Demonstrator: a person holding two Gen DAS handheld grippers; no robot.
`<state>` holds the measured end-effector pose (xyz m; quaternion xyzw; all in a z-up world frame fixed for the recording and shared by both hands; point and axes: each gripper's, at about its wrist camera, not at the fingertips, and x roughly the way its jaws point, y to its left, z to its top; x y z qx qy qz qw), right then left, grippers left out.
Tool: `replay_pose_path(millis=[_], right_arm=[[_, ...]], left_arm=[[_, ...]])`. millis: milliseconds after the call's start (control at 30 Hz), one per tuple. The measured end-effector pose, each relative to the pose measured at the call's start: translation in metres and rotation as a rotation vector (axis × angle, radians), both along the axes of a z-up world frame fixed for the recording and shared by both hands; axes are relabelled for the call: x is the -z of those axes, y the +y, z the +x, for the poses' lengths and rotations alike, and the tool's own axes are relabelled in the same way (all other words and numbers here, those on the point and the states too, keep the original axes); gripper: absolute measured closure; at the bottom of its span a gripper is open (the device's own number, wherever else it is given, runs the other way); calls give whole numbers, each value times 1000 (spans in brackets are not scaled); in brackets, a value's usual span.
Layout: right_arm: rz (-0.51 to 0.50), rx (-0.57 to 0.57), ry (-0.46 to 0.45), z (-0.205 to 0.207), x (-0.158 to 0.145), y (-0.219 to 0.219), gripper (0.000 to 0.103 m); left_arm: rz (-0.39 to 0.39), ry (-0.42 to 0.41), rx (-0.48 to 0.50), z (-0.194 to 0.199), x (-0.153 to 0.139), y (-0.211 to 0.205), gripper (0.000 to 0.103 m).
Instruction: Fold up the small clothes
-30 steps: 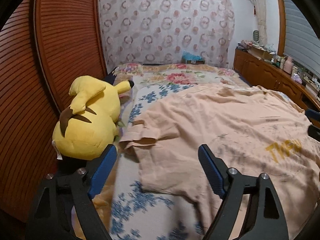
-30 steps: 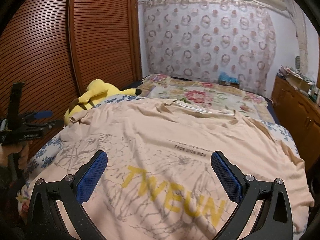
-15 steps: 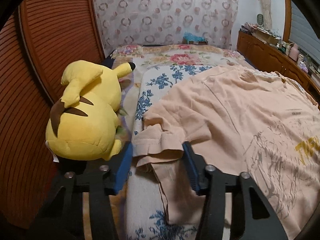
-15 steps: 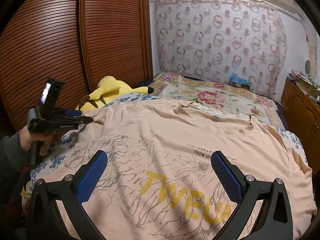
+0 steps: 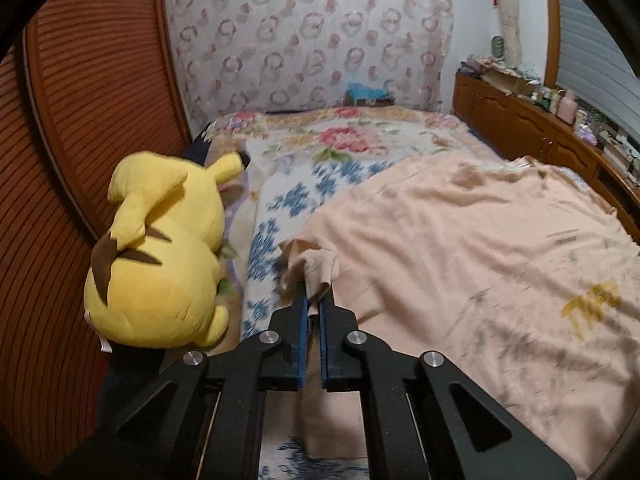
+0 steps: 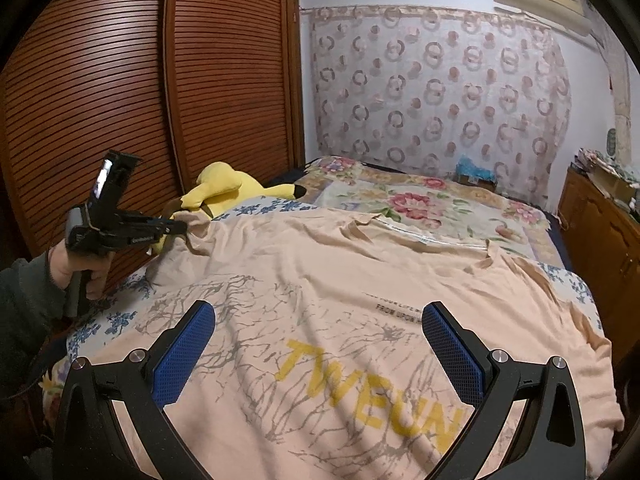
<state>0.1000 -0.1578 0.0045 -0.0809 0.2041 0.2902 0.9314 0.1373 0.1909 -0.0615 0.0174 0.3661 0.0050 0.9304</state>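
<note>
A peach T-shirt [image 5: 460, 248] with yellow lettering lies spread flat on the bed. The jaws of my left gripper [image 5: 314, 300] are closing tight on its bunched left sleeve [image 5: 316, 264], pads pressing the cloth. In the right wrist view the left gripper [image 6: 176, 227], held by a hand [image 6: 68, 264], pinches that sleeve at the shirt's left edge. My right gripper [image 6: 318, 340] hovers open over the T-shirt's [image 6: 320, 280] printed front, with nothing between its blue pads [image 6: 184, 356].
A yellow plush toy [image 5: 160, 256] lies by the bed's left edge, close to the left gripper. Slatted wooden wardrobe doors [image 6: 120, 100] stand to the left. A floral bedspread [image 5: 340, 148] covers the far half. A wooden cabinet [image 5: 540, 136] runs along the right.
My left gripper moved forward to the sleeve and went from wide open to shut on it, bunching the cloth. The right gripper stayed open over the shirt.
</note>
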Motion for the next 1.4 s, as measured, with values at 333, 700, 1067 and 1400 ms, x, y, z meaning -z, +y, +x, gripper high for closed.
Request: replay_pose_path(millis=[333,700,1067,1400], right_arm=[[26,81,-2,0,0,-26,0],[48,148,14,-4,4,-33,0],[48,113,33,9,2,-19,1],[-9,-11,60,37,7,4,20]], left_arm=[[-34,-86,167,-1,-63,-74,98],[-52,-96,305,4,-77,-146,66],[-64,-26,205,-10,-37,-107,47],[-65,14,148,-24,3,-82,26]])
